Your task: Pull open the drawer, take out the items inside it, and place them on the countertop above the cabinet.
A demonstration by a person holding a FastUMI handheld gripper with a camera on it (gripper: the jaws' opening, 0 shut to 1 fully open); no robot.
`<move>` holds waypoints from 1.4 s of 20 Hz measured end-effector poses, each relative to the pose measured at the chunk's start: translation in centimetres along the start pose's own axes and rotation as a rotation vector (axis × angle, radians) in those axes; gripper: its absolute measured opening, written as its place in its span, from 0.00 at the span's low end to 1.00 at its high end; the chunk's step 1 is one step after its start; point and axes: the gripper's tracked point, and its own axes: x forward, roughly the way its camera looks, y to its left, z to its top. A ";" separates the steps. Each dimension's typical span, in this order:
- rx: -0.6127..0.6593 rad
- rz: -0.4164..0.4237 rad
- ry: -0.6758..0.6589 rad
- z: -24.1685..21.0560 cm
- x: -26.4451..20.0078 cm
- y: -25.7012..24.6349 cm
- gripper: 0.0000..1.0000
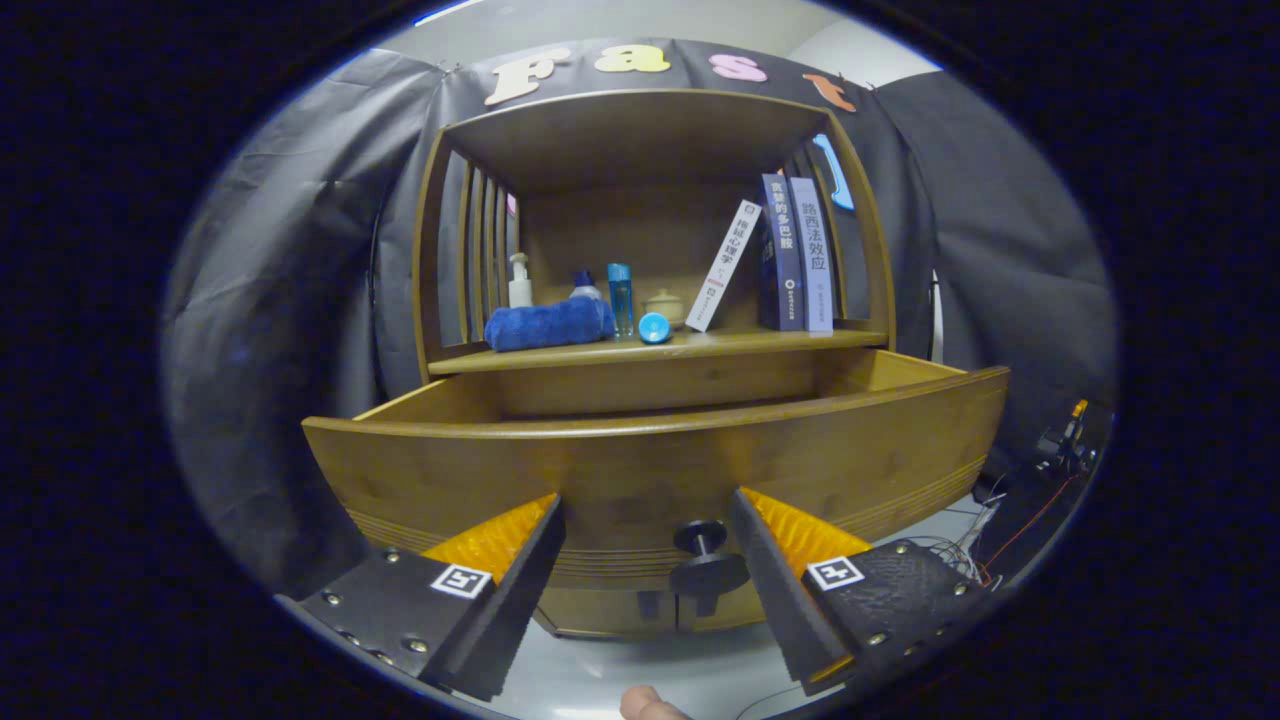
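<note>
Judging the stiff wooden drawer (655,455) heavy, its small dark knob (706,560) the only hold, the gripper (648,510) hung with fingers apart, the knob between them, unclamped.

A wooden cabinet (640,330) is set against a wall draped in creased black cloth (290,280). An open shelf bay is formed above the cabinet's countertop (760,343), closed at each side by vertical wooden slats (484,250). A pale wall or ceiling (620,20) is seen above the cloth. The floor (690,670) at the cabinet's foot is pale grey and smooth. Loose cables and small equipment (1050,460) are noted on the floor at the cabinet's right side. Lighting is dim and even.
</note>
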 end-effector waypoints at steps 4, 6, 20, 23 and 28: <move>-0.002 0.002 0.005 0.6 1.2 0.0 0.99; 0.002 -0.001 0.015 1.2 2.8 0.0 0.99; 0.032 -0.031 -0.030 2.3 11.2 1.3 0.99; 0.003 -0.030 -0.050 2.5 12.7 1.3 0.99; -0.052 -0.021 -0.075 2.5 14.8 1.2 0.99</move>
